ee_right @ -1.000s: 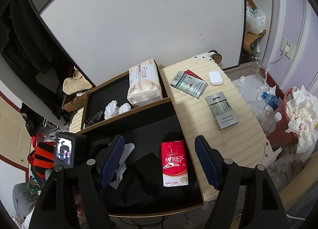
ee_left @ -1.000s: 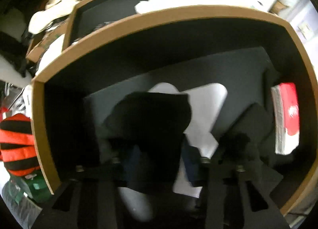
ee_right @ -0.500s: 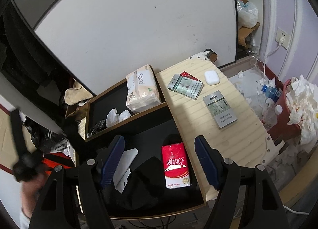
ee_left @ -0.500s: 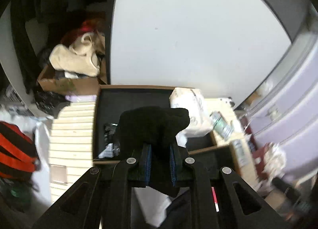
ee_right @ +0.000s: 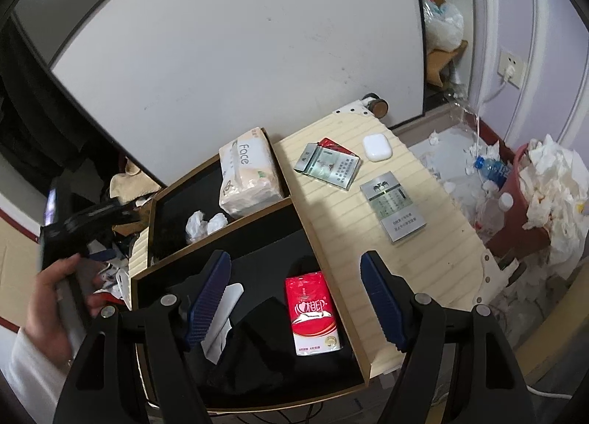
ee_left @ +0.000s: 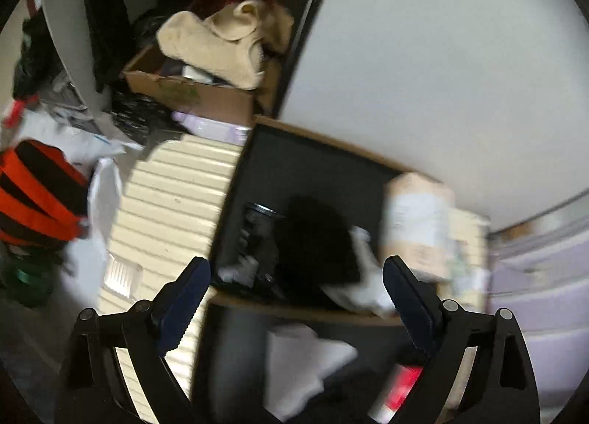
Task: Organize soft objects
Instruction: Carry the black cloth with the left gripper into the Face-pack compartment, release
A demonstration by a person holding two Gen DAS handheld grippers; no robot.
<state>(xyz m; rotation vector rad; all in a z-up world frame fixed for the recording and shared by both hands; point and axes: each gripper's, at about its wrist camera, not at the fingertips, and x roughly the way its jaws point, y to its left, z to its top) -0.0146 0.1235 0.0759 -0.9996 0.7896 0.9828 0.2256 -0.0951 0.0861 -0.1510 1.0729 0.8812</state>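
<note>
While its jaws have just been opening, the left gripper [ee_left: 296, 286] now stands wide apart with nothing between its blue pads. Ahead of it, a black soft cloth [ee_left: 316, 239] lies in the far black tray [ee_left: 294, 158], free of the pads, though the picture is blurry. Just right of that cloth sits some crumpled white tissue [ee_left: 364, 276], and further right a big tissue pack [ee_left: 416, 221]. The right gripper [ee_right: 296, 298] is open about halfway and holds nothing. It hangs over the near black tray [ee_right: 257, 239]. Between its fingers and below them lies a red tissue pack [ee_right: 313, 313]. Left of that pack is another black cloth [ee_right: 257, 346], partly on a white sheet [ee_right: 226, 306]. A hand [ee_right: 55, 298] holds the left tool, off to the right gripper's left.
</note>
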